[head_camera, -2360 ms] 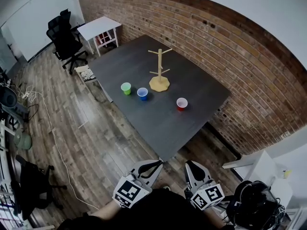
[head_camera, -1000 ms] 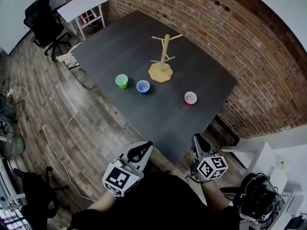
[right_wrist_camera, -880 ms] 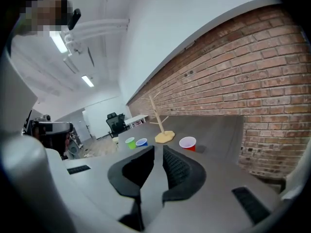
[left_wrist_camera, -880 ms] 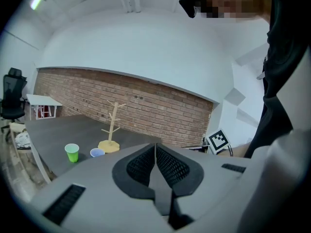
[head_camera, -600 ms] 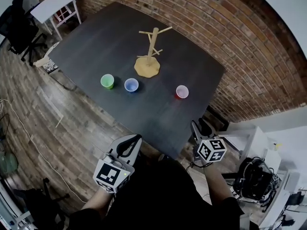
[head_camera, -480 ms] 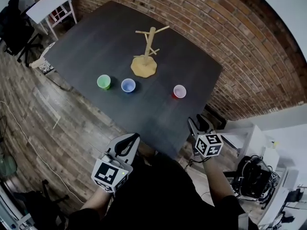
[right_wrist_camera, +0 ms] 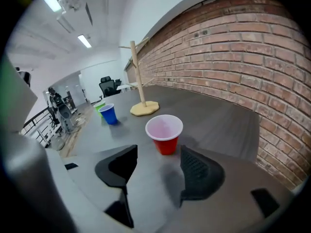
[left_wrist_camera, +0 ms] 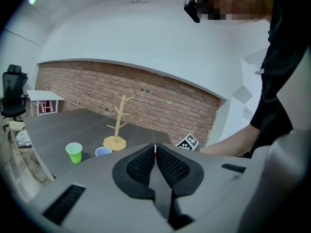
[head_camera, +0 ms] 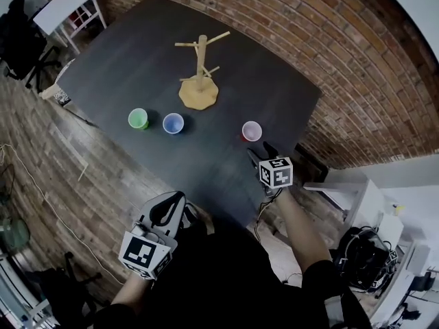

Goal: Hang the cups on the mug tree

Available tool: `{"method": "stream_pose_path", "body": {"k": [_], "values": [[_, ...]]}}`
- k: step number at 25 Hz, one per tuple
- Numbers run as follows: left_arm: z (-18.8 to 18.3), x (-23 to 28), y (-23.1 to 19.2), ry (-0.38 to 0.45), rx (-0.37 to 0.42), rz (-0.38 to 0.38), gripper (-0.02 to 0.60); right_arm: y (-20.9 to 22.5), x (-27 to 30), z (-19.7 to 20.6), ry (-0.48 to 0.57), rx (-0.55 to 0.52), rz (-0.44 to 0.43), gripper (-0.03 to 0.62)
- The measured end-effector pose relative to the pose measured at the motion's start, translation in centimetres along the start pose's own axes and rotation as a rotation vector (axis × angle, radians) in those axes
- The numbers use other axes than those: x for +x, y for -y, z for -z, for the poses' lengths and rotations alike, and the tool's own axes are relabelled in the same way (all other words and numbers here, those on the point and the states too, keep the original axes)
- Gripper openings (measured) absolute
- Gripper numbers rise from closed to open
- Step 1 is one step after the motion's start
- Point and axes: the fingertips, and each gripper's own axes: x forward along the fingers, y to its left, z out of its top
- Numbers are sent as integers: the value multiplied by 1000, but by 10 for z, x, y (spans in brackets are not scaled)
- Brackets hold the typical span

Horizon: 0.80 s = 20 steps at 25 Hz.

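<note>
Three cups stand on the dark table (head_camera: 123,67): a green cup (head_camera: 138,119), a blue cup (head_camera: 173,123) and a red cup (head_camera: 252,131). Behind them rises the bare wooden mug tree (head_camera: 199,74). My right gripper (head_camera: 259,153) hovers over the table's near corner, just short of the red cup (right_wrist_camera: 164,134). Its jaws have just been opening and stand open with nothing between them. My left gripper (head_camera: 167,209) is shut and empty, held off the table's near edge. In the left gripper view its jaws (left_wrist_camera: 155,152) meet, with the green cup (left_wrist_camera: 74,152) and mug tree (left_wrist_camera: 118,125) far ahead.
A brick wall (head_camera: 329,60) runs along the table's far and right sides. A white side table (head_camera: 65,5) and a black office chair (head_camera: 20,40) stand at the far left. White furniture (head_camera: 343,197) and a black bag (head_camera: 367,259) sit at the right on the wooden floor.
My right gripper has moved forward and down over the table's corner toward the red cup, and its jaws have opened. The left gripper has slipped lower in view, still shut.
</note>
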Motion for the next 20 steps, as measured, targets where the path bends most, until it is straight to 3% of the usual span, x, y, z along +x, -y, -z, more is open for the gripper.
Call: {"method": "stream_pose_path", "body": {"k": [8, 15, 20], "values": [[12, 40, 7, -69, -33, -44, 25, 23, 55, -5, -20, -80, -40, 278], [18, 63, 12, -101, 4, -52, 25, 24, 78, -3, -15, -252, -40, 278], [16, 66, 12, -104, 13, -64, 25, 24, 81, -14, 16, -297, -33, 275]]}}
